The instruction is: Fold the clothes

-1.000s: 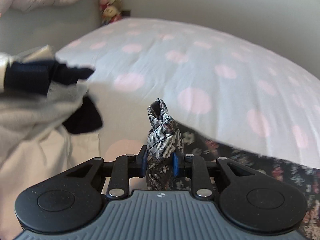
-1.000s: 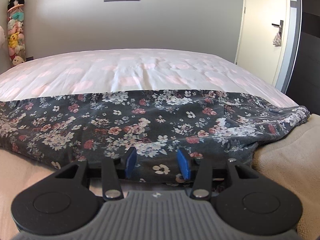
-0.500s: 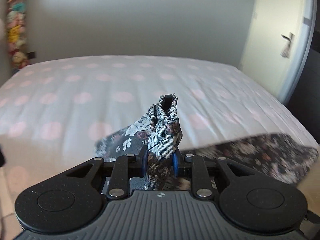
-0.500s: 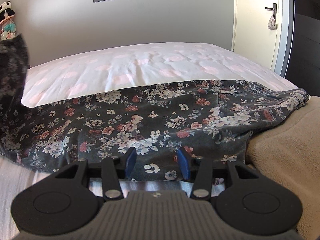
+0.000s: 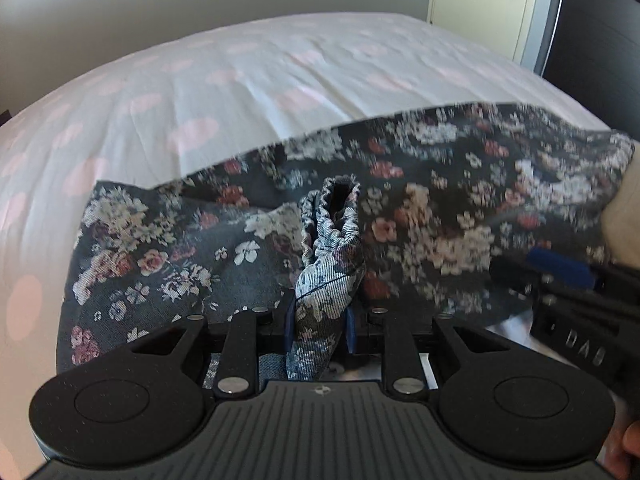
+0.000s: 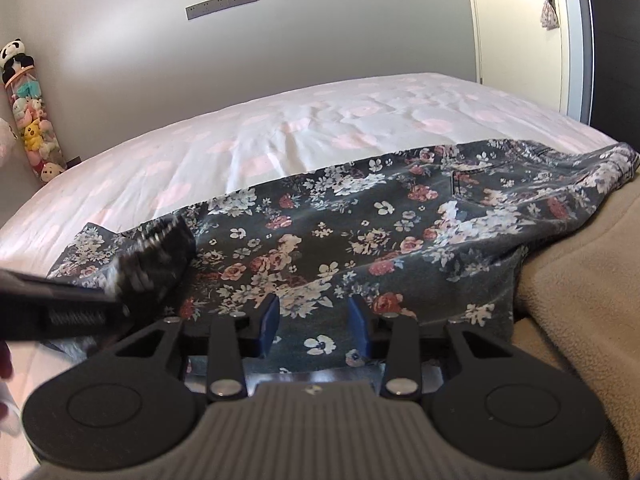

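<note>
The floral garment lies spread across the near edge of a bed with a pink-dotted sheet, beside a beige blanket. The left gripper clamps a bunched fold of it; the right gripper rests on it, jaws apart. Grey wall and door stand behind.

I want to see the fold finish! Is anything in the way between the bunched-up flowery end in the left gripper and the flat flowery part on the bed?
Nothing visible blocks it. The left gripper pinches the floral garment right above its flat part. The right gripper is open at the near edge, off to the side.
</note>
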